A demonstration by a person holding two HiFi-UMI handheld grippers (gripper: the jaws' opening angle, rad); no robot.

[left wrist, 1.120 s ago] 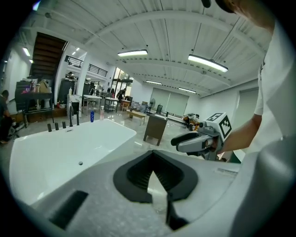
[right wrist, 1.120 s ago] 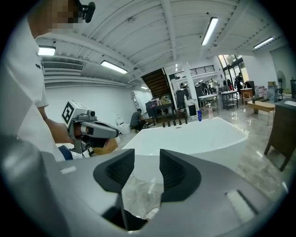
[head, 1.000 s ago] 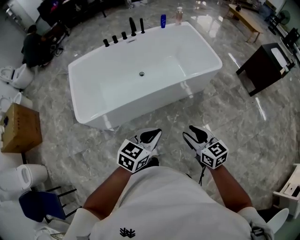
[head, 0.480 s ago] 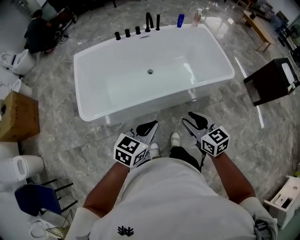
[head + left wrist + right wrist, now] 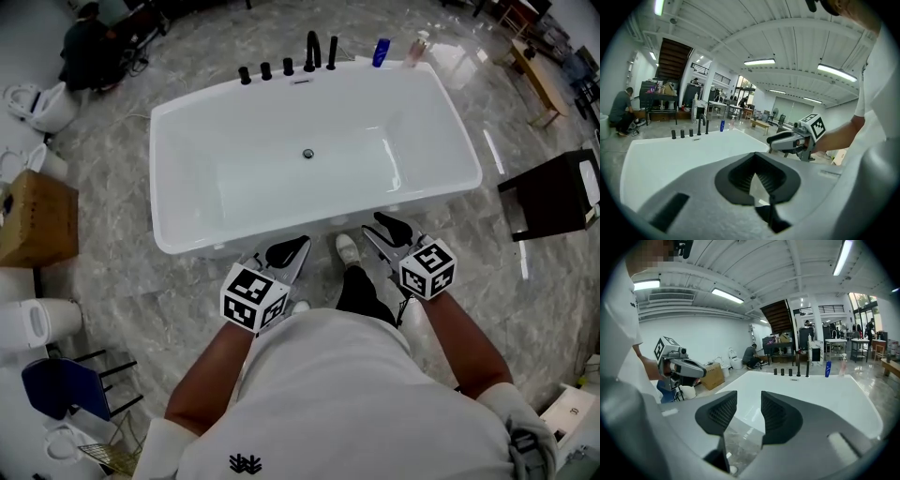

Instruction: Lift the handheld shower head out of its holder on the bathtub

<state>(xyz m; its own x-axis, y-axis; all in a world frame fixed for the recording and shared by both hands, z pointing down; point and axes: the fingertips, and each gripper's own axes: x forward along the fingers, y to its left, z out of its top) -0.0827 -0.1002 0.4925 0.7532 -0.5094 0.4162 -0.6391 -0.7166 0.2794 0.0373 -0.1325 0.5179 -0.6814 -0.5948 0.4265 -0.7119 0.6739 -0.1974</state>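
Now, right gripper (image 5: 380, 228) jaws apart and empty, left gripper (image 5: 291, 249) jaws together on nothing, both at near rim of tub (image 5: 161, 187). Shower head (image 5: 332, 52) upright in holder on far rim, straight across, nearer right gripper. Nothing in tub except drain (image 5: 307, 154).

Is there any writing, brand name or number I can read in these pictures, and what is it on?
Nothing here can be read as text.
Marker cubes: black-and-white square patterns only, no letters or digits.
Small dark emblem on the person's shirt: a symbol, no words.
Blue bottle on the tub's far rim: label too small to read.
Cardboard box: no legible print.
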